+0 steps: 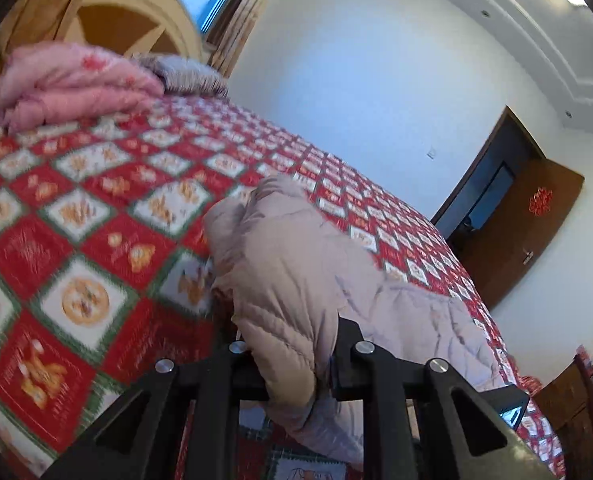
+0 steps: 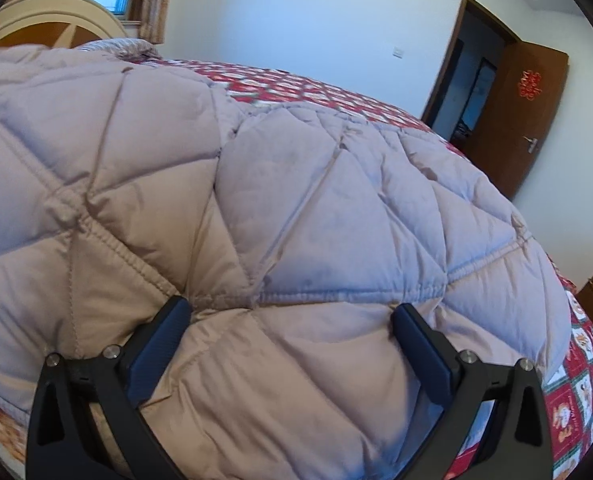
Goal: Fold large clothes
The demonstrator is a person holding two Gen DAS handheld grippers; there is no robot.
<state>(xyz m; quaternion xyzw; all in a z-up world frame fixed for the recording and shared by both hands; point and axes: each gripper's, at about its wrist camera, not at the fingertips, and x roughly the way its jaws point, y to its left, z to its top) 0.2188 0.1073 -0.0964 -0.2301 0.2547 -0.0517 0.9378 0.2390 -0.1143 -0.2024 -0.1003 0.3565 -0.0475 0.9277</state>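
The left gripper [image 1: 292, 364] is clenched on a bunched fold of one beige quilted down coat [image 1: 296, 264], lifting it off the red patchwork bedspread [image 1: 96, 216]. The right gripper [image 2: 290, 320] stands wide apart, its two fingers [image 2: 164, 336] pressed against the coat's [image 2: 296, 200] puffy surface without pinching it. One folded pink quilt [image 1: 68, 84] lies far left by the headboard [image 1: 128, 12]; the bedspread pattern is blurred
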